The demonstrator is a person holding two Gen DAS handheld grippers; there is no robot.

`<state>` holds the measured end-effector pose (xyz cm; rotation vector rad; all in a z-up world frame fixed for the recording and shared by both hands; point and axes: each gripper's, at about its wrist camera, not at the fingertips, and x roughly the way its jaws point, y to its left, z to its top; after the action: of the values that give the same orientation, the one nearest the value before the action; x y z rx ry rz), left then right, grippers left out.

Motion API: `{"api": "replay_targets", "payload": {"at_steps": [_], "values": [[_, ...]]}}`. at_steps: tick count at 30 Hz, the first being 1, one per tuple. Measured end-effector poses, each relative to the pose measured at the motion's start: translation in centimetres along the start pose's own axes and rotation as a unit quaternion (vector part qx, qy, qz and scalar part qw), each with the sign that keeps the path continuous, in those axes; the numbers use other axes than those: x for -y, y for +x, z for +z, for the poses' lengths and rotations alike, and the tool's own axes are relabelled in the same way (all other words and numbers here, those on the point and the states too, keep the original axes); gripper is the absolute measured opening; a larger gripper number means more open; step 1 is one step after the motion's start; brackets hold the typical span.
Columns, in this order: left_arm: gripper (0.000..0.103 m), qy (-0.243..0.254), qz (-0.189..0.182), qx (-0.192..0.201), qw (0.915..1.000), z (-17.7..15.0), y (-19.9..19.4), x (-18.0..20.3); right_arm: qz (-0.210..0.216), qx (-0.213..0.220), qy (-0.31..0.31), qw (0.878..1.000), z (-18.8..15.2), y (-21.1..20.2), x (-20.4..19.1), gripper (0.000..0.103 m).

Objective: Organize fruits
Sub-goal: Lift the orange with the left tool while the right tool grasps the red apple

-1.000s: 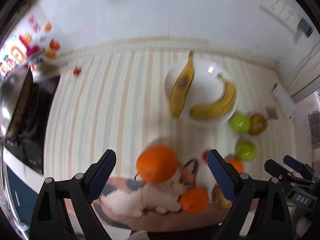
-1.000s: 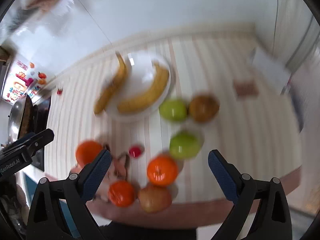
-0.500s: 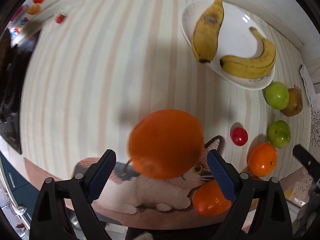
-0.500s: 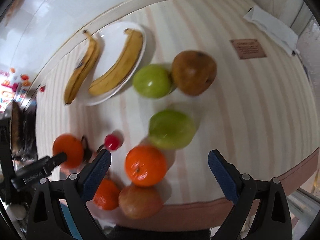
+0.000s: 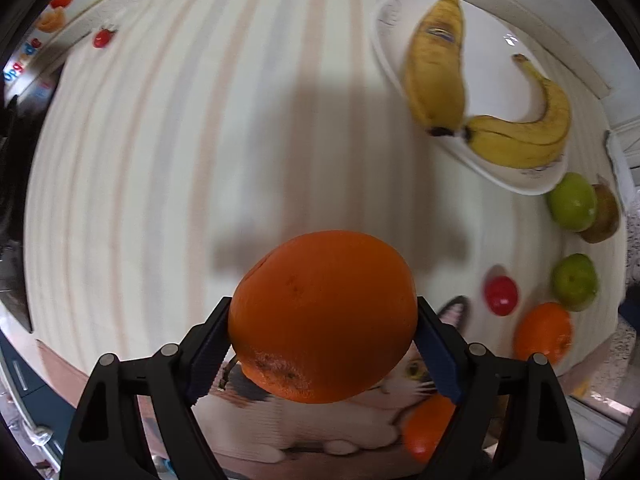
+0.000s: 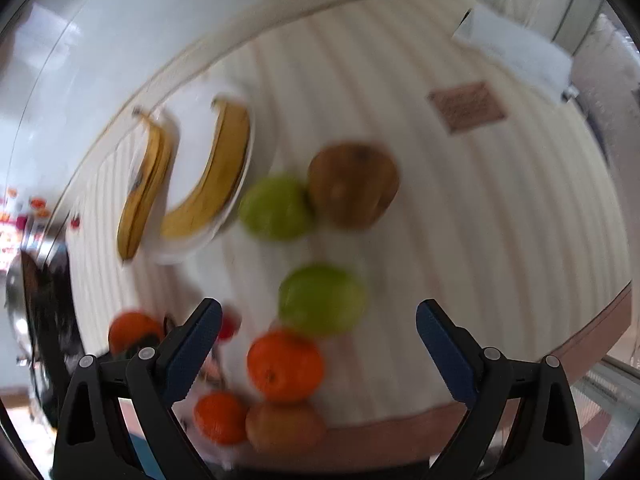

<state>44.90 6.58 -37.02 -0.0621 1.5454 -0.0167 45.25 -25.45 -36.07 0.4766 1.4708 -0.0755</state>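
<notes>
Gripping: the left gripper (image 5: 322, 338) has a large orange (image 5: 322, 322) between its blue pads (image 5: 208, 354); both pads touch the fruit's sides and the jaws are closing on it.
Orange's place: right above the cat-picture mat (image 5: 320, 420) at the near edge of the striped tablecloth (image 5: 168, 152), pointed at from straight above.
Near it: a second orange (image 5: 426, 428) lies on the mat just below and right of the held one, partly hidden by the right finger.
Right of it: a small red fruit (image 5: 500, 295), a third orange (image 5: 543, 332) and a green apple (image 5: 575, 282) sit close together on the cloth.
Further right: another green apple (image 5: 572, 201) touches a brown pear (image 5: 604, 216), just beside the white plate (image 5: 532, 182).
Plate: two bananas (image 5: 438, 68) lie on it, their ends nearly meeting.
Right gripper (image 6: 318, 344): jaws wide apart, nothing held, hovering above an orange (image 6: 285, 365) and a green apple (image 6: 322, 300); this view is blurred.
Far left corner: a small red tomato-like object (image 5: 103, 37) sits alone by the wall.
</notes>
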Motion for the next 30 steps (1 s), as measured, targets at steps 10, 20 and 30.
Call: {"api": "replay_targets", "payload": {"at_steps": [10,20,30], "values": [[0.085,-0.013,0.009,-0.028,0.9995,-2.5,0.0,-2.4,0.079,-0.166,0.013,0.983,-5.1,8.4,-0.5,0.096],[0.085,0.007,0.025,-0.04,0.9989,-0.8,1.9,0.5,0.03,-0.142,-0.104,0.984,-6.6,8.7,-3.8,0.069],[0.083,-0.008,0.003,-0.057,0.9984,-5.2,2.8,-1.0,-0.03,-0.099,-0.154,0.983,-7.2,6.7,-3.0,0.069]]}}
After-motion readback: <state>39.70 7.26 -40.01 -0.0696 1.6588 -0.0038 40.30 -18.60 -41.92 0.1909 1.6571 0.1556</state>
